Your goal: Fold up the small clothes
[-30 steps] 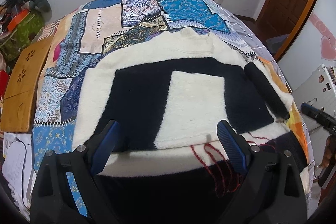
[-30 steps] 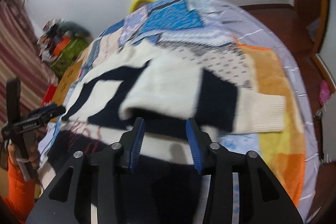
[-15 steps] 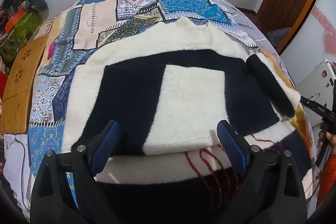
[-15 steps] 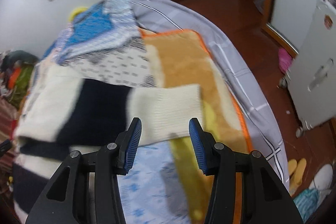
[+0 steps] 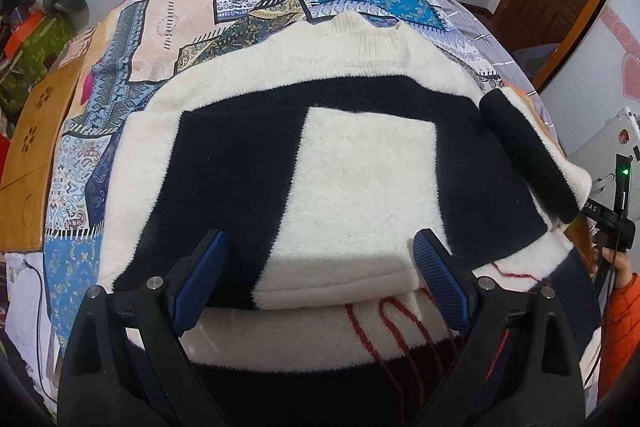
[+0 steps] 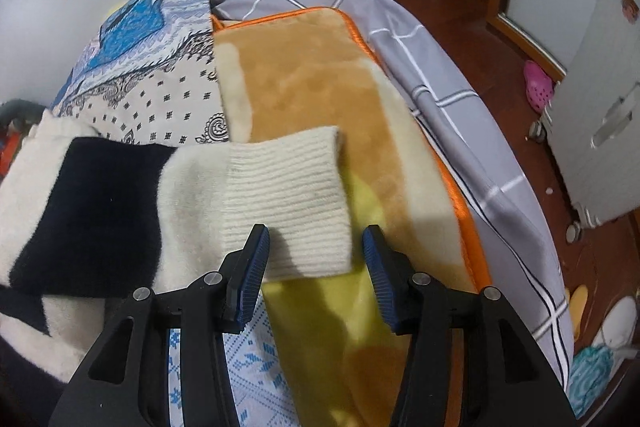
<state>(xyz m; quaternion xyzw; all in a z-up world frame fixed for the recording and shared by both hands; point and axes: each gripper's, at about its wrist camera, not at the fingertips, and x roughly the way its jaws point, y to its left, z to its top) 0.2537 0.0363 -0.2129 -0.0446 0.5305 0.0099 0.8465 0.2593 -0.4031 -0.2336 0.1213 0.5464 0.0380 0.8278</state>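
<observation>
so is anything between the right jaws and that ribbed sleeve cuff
Nothing visible. The right gripper is open, its jaws either side of the cream ribbed cuff, which lies flat on the orange-edged blanket with no object between.

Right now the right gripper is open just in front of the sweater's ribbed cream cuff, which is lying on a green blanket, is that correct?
Not quite: in the right wrist view the ribbed cream cuff lies on an orange-and-yellow blanket, not a green one. The right gripper is indeed open just in front of it.
</observation>
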